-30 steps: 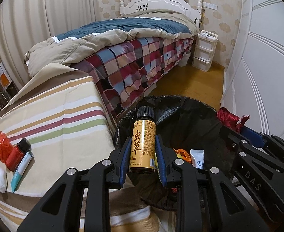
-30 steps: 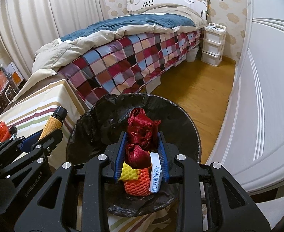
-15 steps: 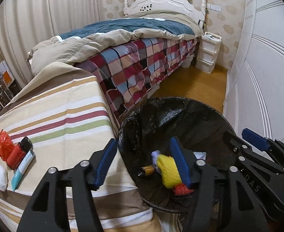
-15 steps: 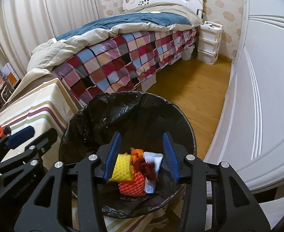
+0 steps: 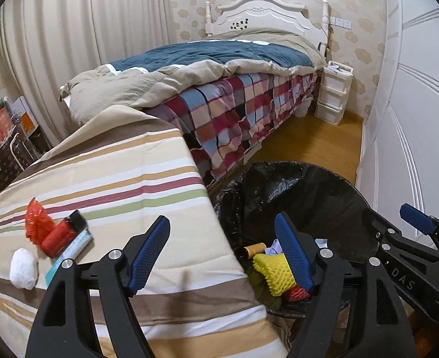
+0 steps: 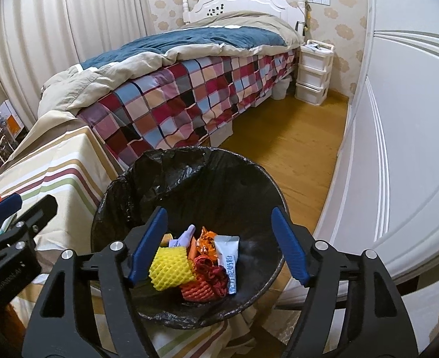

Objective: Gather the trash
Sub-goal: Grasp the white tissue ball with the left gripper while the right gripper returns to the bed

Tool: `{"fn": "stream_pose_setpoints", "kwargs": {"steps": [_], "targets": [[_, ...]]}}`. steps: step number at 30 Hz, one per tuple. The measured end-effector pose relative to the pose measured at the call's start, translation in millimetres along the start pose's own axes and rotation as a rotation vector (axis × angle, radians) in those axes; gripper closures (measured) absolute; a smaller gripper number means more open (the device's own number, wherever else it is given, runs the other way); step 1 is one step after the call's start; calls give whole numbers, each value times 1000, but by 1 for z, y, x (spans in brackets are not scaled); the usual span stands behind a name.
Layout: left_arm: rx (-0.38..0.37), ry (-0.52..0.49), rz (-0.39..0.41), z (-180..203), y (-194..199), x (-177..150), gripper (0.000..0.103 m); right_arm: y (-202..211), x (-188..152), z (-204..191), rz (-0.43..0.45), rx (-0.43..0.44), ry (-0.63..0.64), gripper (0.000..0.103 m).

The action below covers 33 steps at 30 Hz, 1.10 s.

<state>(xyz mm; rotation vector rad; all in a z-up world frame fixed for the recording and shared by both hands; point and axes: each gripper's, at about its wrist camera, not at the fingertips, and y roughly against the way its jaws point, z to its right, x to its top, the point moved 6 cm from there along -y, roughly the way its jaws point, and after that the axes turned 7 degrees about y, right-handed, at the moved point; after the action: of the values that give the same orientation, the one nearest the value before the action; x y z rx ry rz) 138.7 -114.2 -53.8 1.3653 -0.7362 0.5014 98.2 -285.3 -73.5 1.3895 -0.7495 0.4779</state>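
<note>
Both our claws are spread wide and holding nothing right now. The left gripper [image 5: 222, 252] sits over the edge where the striped tablecloth [image 5: 135, 176] meets the trash bin [image 5: 303, 191], so its left finger hangs above the cloth and its right finger is over the bin's black liner. Just past that right finger we can see a yellow foam net [image 5: 271, 273] and a small gold bottle [image 5: 253, 250] lying on its side down in the bin.

Off to the left of the left claw, on the cloth, there's more trash waiting: a white wad [image 5: 24, 268], a red bottle with a black cap [image 5: 61, 235], an orange-red wrapper [image 5: 35, 222] and a pale blue tube [image 5: 70, 252] tucked under the bottle.

The right gripper [image 6: 219, 244] hovers right above the bin, and between its fingers, down below, we've got the yellow net, an orange net [image 6: 197, 289], a dark red pouch [image 6: 212, 271] and a white tube [image 6: 228, 259] all piled together.
</note>
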Motion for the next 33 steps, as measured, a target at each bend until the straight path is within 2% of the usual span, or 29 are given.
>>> {"fn": "stream_pose_setpoints", "kwargs": {"steps": [6, 12, 21, 25, 28, 30, 33], "targets": [[33, 10, 25, -25, 16, -6, 28, 14, -1, -16, 16, 19, 9, 25], [91, 56, 25, -67, 28, -17, 28, 24, -8, -54, 5, 88, 36, 24], [274, 152, 51, -162, 49, -31, 28, 29, -25, -144, -41, 226, 148, 23], [335, 196, 40, -198, 47, -36, 28, 27, -33, -179, -66, 240, 217, 23], [344, 229, 10, -221, 41, -41, 28, 26, -32, -196, -74, 245, 245, 23], [322, 248, -28, -230, 34, -45, 29, 23, -34, -206, -88, 238, 272, 23], [276, 285, -76, -239, 27, -52, 41, 23, -35, -215, -90, 237, 289, 23]]}}
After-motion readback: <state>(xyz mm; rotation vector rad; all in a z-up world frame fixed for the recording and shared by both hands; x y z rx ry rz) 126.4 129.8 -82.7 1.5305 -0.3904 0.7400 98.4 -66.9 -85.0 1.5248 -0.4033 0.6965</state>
